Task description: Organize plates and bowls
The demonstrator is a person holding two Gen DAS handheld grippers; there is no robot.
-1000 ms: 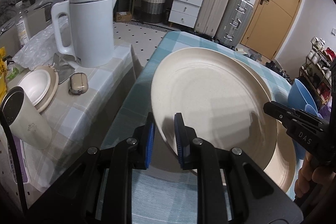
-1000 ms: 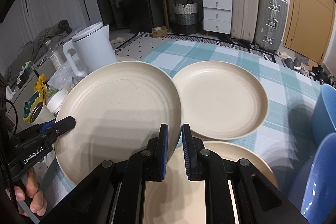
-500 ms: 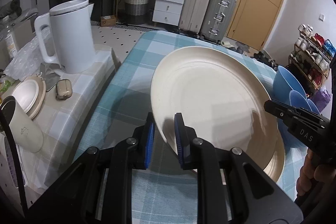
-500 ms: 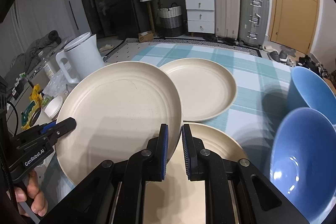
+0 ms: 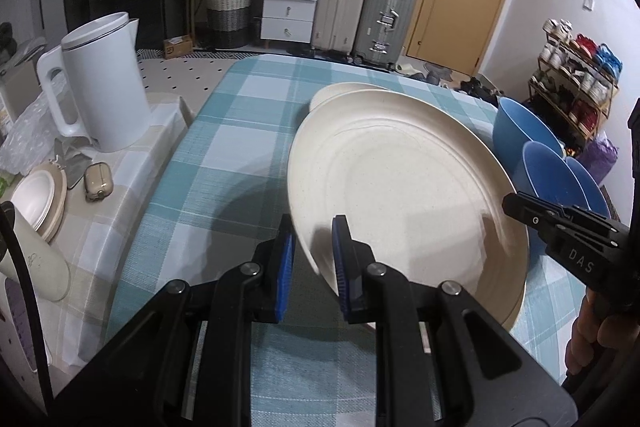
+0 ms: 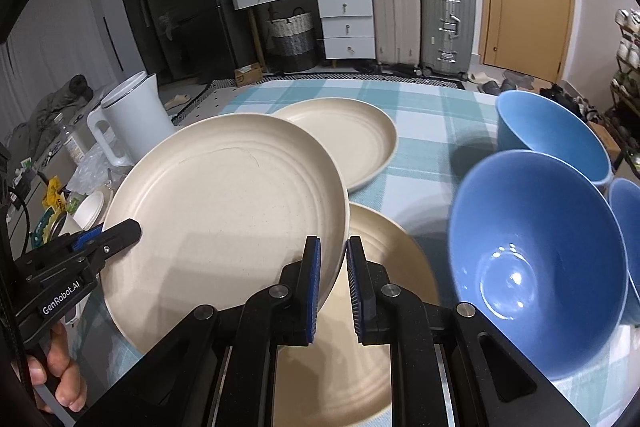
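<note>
Cream plates (image 6: 224, 227), three; blue bowls (image 6: 536, 263), three.

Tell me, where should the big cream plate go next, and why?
Probably down onto the cream plate lying just beneath it. Both the left gripper and right gripper pinch the lifted round cream plate by opposite rims, and it already overlaps that lower plate, so lowering would stack them.

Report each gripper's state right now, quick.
Left gripper: closed, fingers clamped on the near rim of the lifted cream plate.
Right gripper: closed on the same plate's opposite rim.
</note>
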